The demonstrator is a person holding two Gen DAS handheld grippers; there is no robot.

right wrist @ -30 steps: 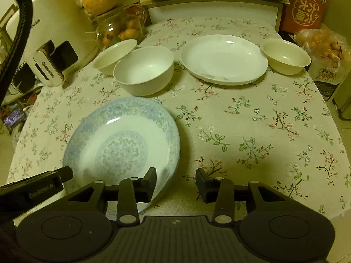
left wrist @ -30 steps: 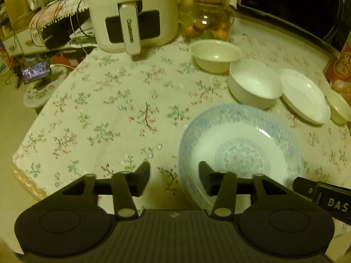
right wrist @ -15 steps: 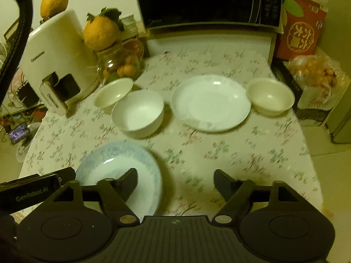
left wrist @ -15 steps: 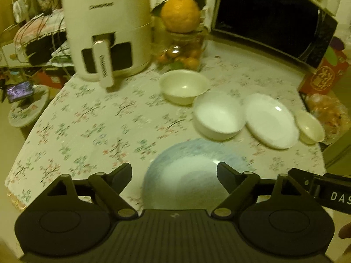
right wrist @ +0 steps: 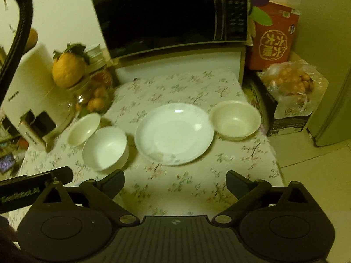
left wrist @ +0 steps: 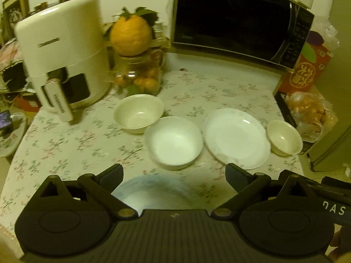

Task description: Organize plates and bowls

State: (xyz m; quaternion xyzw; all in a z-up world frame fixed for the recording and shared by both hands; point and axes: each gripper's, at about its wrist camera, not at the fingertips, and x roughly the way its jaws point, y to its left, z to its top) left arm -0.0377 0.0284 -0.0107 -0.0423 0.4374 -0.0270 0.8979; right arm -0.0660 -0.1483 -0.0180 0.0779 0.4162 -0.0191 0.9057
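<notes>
Left gripper (left wrist: 174,173) reads "DAS"; air fryer (left wrist: 59,50) lettering is blurred.

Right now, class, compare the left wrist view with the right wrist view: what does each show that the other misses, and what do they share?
Only the left wrist view shows the blue-patterned plate, lying between the open left gripper fingers, untouched. Only the right wrist view shows the open right gripper, with bare tablecloth between its fingers. Both share the white plate, the white bowl, two cream bowls, the microwave and the fruit jar.
</notes>
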